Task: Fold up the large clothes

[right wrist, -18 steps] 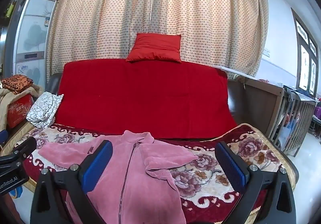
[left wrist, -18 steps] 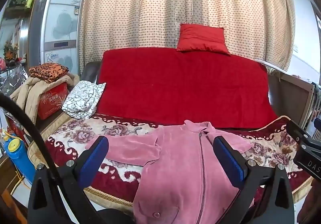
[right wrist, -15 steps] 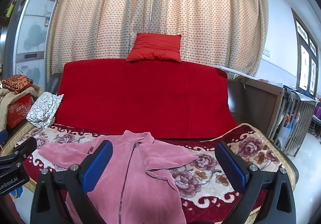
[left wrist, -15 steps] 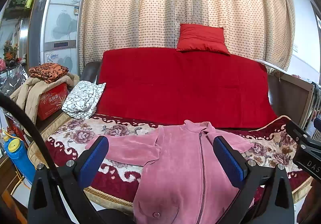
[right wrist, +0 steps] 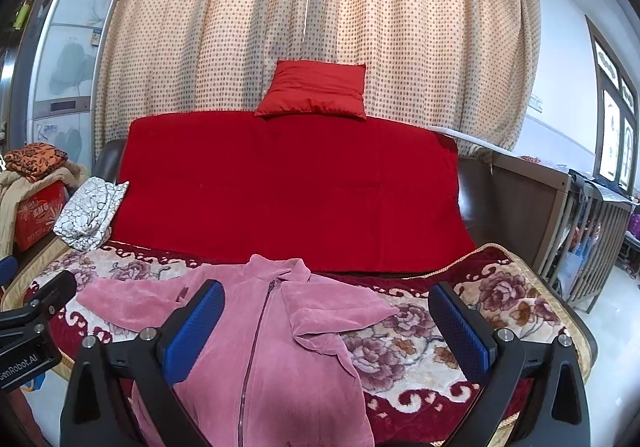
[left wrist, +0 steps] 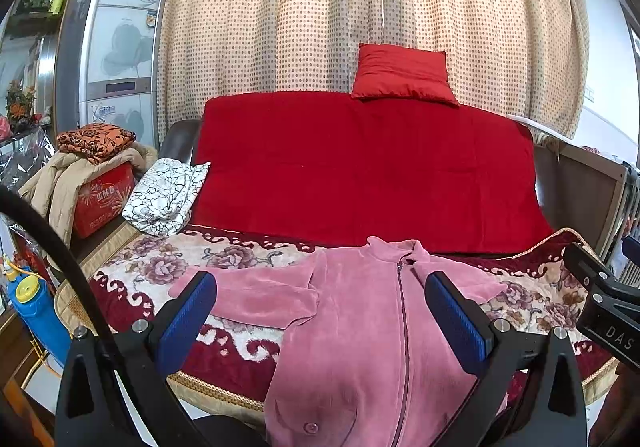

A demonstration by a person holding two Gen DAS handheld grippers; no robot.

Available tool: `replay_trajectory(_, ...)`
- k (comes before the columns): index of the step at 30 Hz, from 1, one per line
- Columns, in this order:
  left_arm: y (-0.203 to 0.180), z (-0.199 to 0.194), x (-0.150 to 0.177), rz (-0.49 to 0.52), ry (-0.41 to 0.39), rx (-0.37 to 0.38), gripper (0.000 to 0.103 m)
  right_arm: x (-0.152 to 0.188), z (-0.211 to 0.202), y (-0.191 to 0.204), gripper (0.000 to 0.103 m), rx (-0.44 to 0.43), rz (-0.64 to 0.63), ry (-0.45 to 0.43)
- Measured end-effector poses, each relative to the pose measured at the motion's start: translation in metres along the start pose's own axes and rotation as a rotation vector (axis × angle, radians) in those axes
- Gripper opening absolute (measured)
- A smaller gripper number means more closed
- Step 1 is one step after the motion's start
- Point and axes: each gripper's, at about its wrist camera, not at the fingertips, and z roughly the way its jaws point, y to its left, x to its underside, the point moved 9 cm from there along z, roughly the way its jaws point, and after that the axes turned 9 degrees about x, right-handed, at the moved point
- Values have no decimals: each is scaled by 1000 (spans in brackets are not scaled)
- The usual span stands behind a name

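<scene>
Pink zip-up fleece jacket (left wrist: 372, 327) lies spread front-up on floral sofa blanket (left wrist: 160, 267), sleeves out, hem overhanging front edge. No fold made. Left gripper (left wrist: 320, 311) and right gripper (right wrist: 326, 315) both gape wide, empty, short of jacket.

We see a red cushion (left wrist: 404, 74) resting atop a sofa back draped in a red throw (left wrist: 368, 167), with dotted cream curtains (left wrist: 360, 7) hanging behind. On the seat lies a floral blanket (right wrist: 460, 331), and a white crackle-patterned cloth (left wrist: 166, 197) slumps at the sofa's left end. Beside it, we find a red box (left wrist: 102, 199) under a tan coat and orange folded fabric (left wrist: 94, 139), a fridge (left wrist: 116, 55) and a blue bottle (left wrist: 38, 307).
</scene>
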Motion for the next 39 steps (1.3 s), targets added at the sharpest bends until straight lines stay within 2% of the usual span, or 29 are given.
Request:
replay_trajectory(5, 0, 10, 3, 5, 16, -5, 103, 2, 8, 3, 103, -3, -1, 9)
replay_trajectory(11, 6, 53, 9, -3, 77, -21, 103, 5, 31, 15, 103, -18, -15, 39)
replay_trajectory(17, 22, 129, 34, 1, 202, -82, 103, 13, 66, 31, 103, -21, -43, 53)
replay_trajectory(21, 36, 183, 59, 0, 290, -137, 103, 24, 105, 36, 103, -37, 0, 77)
replay_trajectory(26, 46, 244, 91, 8, 383, -185, 103, 57, 158, 35, 103, -44, 46, 180)
replay_trajectory(28, 46, 267, 104, 10, 422, -182, 103, 75, 176, 34, 103, -55, 77, 237)
replay_trajectory(32, 45, 301, 139, 3, 518, -157, 103, 104, 214, 16, 103, -24, 82, 299)
replay_trajectory(35, 47, 320, 179, 8, 634, -143, 103, 125, 244, -8, 103, -1, 123, 339)
replay_trajectory(37, 44, 317, 178, 29, 590, -155, 103, 141, 261, -26, 103, -5, 184, 382)
replay_trajectory(39, 39, 314, 179, 51, 586, -166, 103, 161, 282, -48, 103, -16, 275, 449)
